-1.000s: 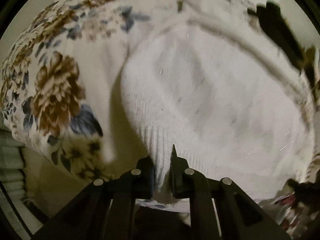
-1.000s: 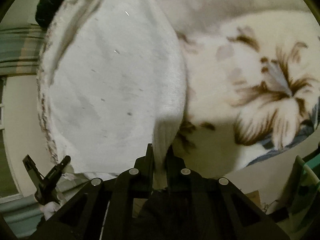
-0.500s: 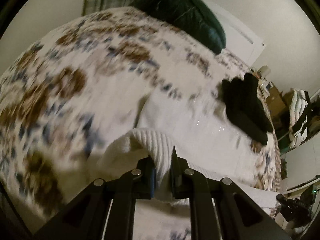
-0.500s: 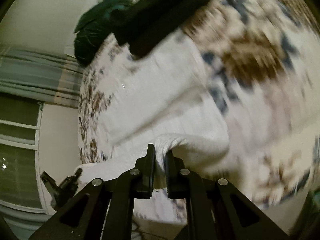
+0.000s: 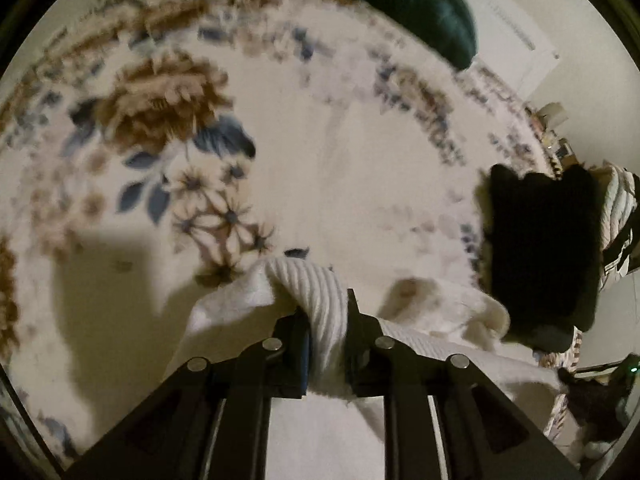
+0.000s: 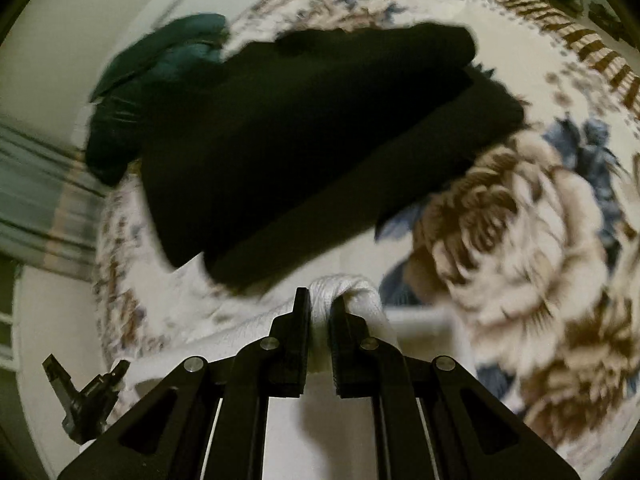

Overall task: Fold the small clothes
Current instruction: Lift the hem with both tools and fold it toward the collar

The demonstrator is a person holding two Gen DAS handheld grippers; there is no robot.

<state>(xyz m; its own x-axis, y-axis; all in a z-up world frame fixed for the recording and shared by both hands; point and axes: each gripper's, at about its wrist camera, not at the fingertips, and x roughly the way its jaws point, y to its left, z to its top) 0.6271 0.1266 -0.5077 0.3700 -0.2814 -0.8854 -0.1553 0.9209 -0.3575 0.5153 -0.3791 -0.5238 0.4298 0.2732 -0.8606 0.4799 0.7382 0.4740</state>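
Both tools are clamped on the same white knit: the left gripper (image 5: 326,312) has its jaws closed on a ribbed hem of the garment (image 5: 316,300), and the right gripper (image 6: 319,312) pinches another bunched edge of it (image 6: 352,292); the rest of the cloth trails back under and behind the tools, so I cannot tell how much of it lies flat on the bed (image 5: 360,152); it looks to me as though an edge is being carried over to make a fold. To do that well, I would keep the two held points level with each other and the span between them gently taut, so the edge comes down straight and not skewed; lower it onto the cloth beneath before the jaws part, else the soft knit will slump and crease; keep it off the black garment (image 6: 304,136), which lies folded just beyond the right tool, and at the right side in the left view (image 5: 544,248), near but apart from the white one. As to the stuff itself: the white piece is a thick, soft knit with clear ribbing at the gripped hem and a fuzzier plain weave beside it, limp and prone to bunching; the bedcover is a plush cream fabric printed with large brown blooms and blue leaves; the black piece is matte and shows no detail; a dark green pillow (image 5: 408,0) sits at the far end, plump and slightly shiny.
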